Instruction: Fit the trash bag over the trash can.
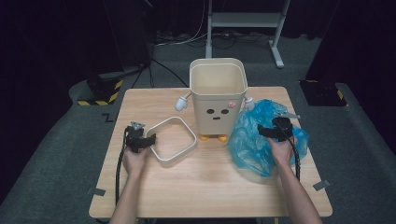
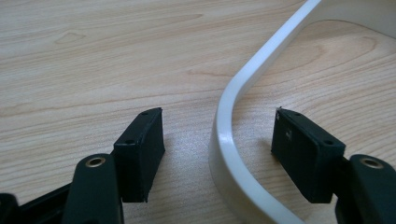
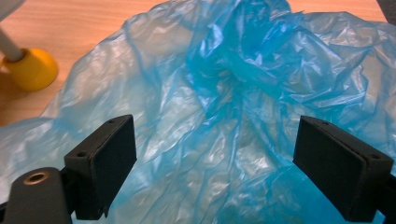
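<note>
- Black jaws of the left gripper (image 1: 148,142), lower left of the high view, are seen spread to either side of the cream rim ring (image 1: 172,140); no pad presses it, so the ring is not yet gripped.
- Right gripper (image 1: 268,132), right of centre, is held wide open over the crumpled blue bag (image 1: 252,140); nothing is clamped.
- Bin (image 1: 218,95), top centre, is seen unlined: lining and ring fitting are judged outstanding.

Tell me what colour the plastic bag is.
Translucent blue; the plastic bag shows best in the right gripper view.
</note>
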The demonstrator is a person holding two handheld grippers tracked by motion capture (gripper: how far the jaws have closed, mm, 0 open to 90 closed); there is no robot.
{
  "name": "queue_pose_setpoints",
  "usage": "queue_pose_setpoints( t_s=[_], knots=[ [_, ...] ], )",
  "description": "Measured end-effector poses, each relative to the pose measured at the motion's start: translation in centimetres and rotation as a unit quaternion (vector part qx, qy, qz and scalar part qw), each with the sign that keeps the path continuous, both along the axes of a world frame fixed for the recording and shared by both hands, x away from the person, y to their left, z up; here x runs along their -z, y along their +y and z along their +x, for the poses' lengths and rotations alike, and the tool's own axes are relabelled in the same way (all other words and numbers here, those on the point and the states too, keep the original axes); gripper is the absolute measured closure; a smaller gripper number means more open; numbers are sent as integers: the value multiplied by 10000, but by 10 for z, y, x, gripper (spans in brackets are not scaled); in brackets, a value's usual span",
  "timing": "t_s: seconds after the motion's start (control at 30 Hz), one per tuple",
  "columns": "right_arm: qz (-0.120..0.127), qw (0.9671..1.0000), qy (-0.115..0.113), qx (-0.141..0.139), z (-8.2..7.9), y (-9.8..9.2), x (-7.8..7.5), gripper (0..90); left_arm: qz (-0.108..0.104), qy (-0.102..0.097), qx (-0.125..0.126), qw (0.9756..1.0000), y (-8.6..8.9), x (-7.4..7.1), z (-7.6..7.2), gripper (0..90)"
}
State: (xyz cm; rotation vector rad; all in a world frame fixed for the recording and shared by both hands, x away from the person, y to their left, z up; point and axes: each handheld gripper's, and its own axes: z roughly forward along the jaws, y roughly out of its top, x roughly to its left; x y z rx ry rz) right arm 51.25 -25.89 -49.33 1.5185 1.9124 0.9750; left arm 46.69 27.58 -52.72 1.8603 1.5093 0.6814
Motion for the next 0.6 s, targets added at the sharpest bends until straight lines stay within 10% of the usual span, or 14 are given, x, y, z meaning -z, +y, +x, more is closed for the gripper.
queue_pose_setpoints(
  t_s=[0.6],
  knots=[
    [-26, 9999, -35, 99, 28, 3, -10, 110, 3, 1, -2, 10000, 0, 0, 0, 345]
  ],
)
